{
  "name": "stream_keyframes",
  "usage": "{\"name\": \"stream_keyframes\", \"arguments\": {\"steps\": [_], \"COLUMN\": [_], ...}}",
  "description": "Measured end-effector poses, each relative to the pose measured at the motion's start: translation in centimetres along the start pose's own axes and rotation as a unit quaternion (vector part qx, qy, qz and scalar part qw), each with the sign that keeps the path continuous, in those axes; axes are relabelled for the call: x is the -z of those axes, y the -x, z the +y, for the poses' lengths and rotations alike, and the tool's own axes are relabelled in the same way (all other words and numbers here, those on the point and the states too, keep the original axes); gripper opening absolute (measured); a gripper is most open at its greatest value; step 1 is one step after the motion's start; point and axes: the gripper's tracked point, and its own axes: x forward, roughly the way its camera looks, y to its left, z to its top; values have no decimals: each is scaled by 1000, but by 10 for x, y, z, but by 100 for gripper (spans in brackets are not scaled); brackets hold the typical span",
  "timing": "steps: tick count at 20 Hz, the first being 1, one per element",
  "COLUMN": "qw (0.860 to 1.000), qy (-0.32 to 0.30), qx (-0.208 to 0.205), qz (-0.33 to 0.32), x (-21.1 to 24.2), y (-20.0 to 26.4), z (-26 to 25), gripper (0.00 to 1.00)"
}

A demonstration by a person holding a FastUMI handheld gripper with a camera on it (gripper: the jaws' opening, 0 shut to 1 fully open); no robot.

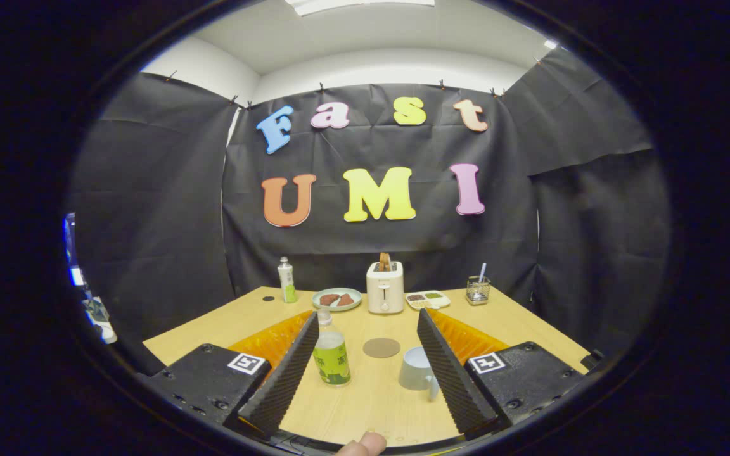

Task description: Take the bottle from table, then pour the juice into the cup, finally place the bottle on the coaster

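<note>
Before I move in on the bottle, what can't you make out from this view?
- Bottle: its left side sits behind the left finger of the open gripper; juice level unclear.
- Cup: the right finger covers its right side; its inside is hidden.
- Coaster: fully seen, material unclear.
- Far tray and glass holder: too small to identify contents.

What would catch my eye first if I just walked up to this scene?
Probably the wide-open claw, its two black ridged fingers spread over the wooden table. Between them stand a clear plastic bottle of green juice by one finger and a pale blue cup by the other. Beyond, a white toaster holds toast.
</note>
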Motion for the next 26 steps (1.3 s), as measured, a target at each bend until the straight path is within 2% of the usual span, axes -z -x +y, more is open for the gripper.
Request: {"name": "stream_keyframes", "arguments": {"steps": [5,9,14,26], "qw": [1000,1000,999,999], "qy": [22,13,39,12], "qx": [0,-9,15,28], "qz": [5,19,25,15], "x": [18,41,71,111], "y": [-13,-35,-64,-133], "z": [13,32,40,73], "gripper": [100,100,100,100]}}
